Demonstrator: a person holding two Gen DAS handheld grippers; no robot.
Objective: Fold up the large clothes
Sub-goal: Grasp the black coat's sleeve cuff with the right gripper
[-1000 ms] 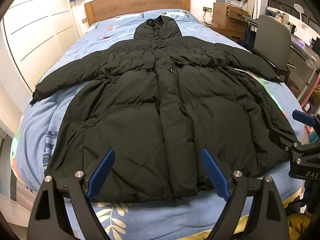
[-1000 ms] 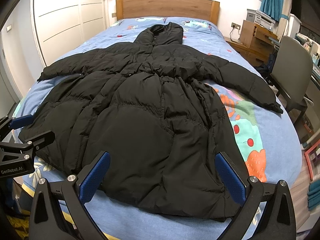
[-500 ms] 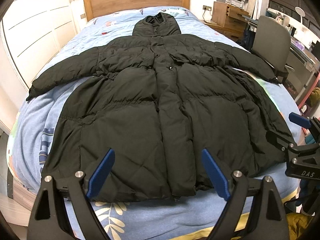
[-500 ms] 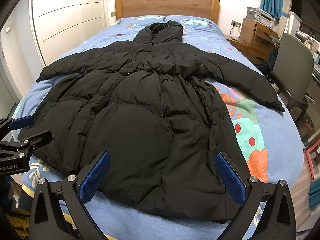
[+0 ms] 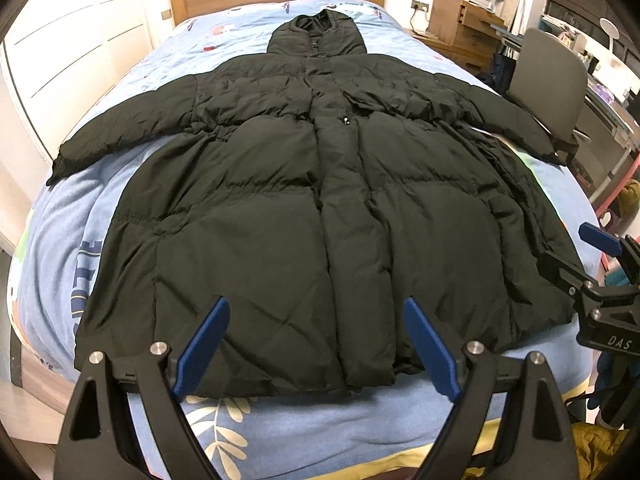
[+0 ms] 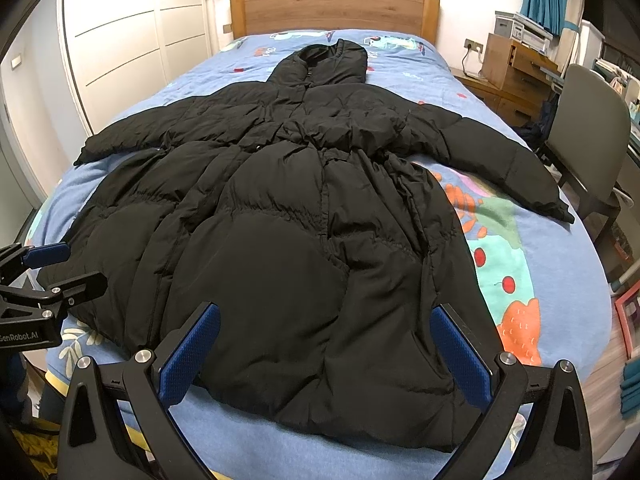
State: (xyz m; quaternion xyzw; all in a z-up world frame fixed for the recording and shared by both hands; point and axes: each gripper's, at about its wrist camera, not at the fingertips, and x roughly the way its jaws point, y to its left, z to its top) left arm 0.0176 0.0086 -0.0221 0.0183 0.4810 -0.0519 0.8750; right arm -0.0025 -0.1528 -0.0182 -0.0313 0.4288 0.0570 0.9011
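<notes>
Lying spread flat, the black hooded puffer coat (image 5: 320, 208) is edged by bare blue patterned bedspread (image 5: 304, 436) beyond its hem; left gripper (image 5: 316, 348) and right gripper (image 6: 324, 352) are held wide apart, empty, above that hem.

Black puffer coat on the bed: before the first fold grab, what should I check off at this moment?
1. Coat lies spread flat, front up, on the bed: ok.
2. Both sleeves stretched outward, not tucked under: ok.
3. Hood lies flat toward the headboard: ok.
4. Left gripper open, holding nothing, above the hem: ok.
5. Right gripper open, holding nothing, above the hem: ok.
6. Front closure fastened all the way down: cannot tell.
</notes>
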